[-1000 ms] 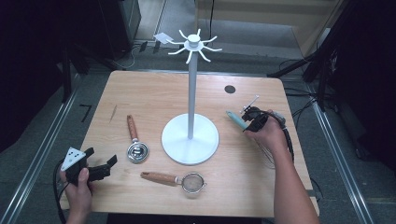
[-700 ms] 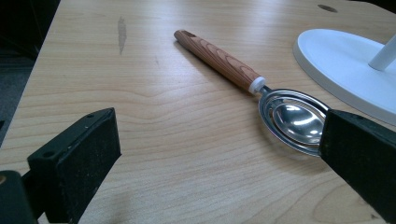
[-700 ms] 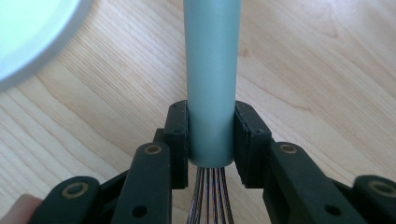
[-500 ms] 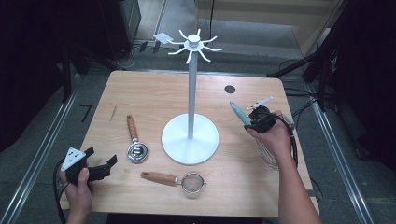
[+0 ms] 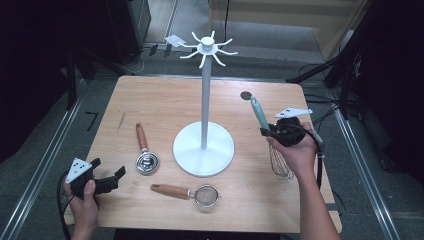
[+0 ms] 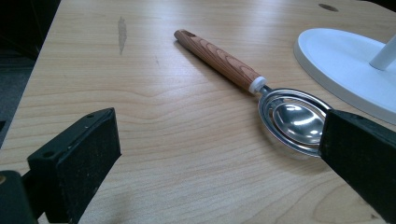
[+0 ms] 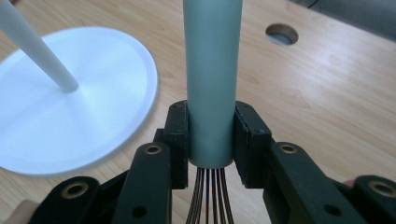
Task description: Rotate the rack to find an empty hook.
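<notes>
A whisk [image 5: 261, 114] with a grey-green handle [image 7: 212, 70] is lifted off the table at the right, handle up and wires [image 5: 281, 165] hanging down. My right gripper [image 5: 270, 132] [image 7: 211, 135] is shut on the lower end of that handle. A white hanging stand [image 5: 203, 146] with hooks [image 5: 206, 48] on top stands mid-table. My left gripper [image 5: 114, 179] [image 6: 219, 154] is open at the front left corner, jaws wide and nothing between them. A wood-handled steel scoop [image 6: 261, 91] [image 5: 144, 152] lies just beyond it. A wood-handled strainer [image 5: 189, 192] lies near the front edge.
The stand's round white base [image 7: 70, 116] sits just left of the held whisk. A round cable hole [image 5: 245, 95] [image 7: 281, 33] is in the tabletop behind the whisk. Black equipment and metal rails flank the wooden table [image 5: 165, 105].
My right gripper has raised the whisk and tipped its handle more upright, moving slightly toward the person. The left gripper has stayed put.
</notes>
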A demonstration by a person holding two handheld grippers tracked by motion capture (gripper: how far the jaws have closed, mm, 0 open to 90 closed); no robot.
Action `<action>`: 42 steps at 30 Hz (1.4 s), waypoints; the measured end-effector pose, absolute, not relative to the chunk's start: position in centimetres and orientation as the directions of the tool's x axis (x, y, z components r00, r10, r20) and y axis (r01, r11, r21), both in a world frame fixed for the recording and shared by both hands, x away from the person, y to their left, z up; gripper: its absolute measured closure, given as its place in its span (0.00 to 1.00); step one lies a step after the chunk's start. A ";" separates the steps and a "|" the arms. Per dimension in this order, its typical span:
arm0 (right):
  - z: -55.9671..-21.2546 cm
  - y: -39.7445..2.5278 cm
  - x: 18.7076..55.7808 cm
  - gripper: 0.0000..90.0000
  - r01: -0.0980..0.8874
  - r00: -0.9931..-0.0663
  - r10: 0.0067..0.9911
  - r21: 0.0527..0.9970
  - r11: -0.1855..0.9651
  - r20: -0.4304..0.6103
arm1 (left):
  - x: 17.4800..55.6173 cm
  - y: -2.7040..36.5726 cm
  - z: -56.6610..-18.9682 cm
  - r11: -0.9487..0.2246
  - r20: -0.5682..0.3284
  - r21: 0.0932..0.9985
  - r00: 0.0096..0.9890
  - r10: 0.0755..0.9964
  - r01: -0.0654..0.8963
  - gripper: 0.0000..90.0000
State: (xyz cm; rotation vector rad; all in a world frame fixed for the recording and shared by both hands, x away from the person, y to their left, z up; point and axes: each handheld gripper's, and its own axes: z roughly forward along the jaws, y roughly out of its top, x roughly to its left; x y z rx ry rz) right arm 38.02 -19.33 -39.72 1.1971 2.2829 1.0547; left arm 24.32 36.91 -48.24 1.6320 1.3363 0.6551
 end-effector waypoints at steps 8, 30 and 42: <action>-38.8 -19.0 36.5 0.79 0.489 -0.583 0.809 0.828 0.275 0.077 | 24.3 36.9 -48.2 -0.011 -0.136 0.880 0.275 0.952 0.475 0.00; -35.8 -15.7 32.7 0.79 0.317 -0.657 0.743 0.941 0.116 0.130 | 24.3 36.9 -48.2 -0.012 -0.136 0.880 0.278 0.951 0.474 0.00; -34.2 -14.2 31.4 0.79 0.252 -0.681 0.722 0.965 0.073 0.123 | 24.3 36.9 -48.2 -0.015 -0.134 0.879 0.277 0.951 0.476 0.00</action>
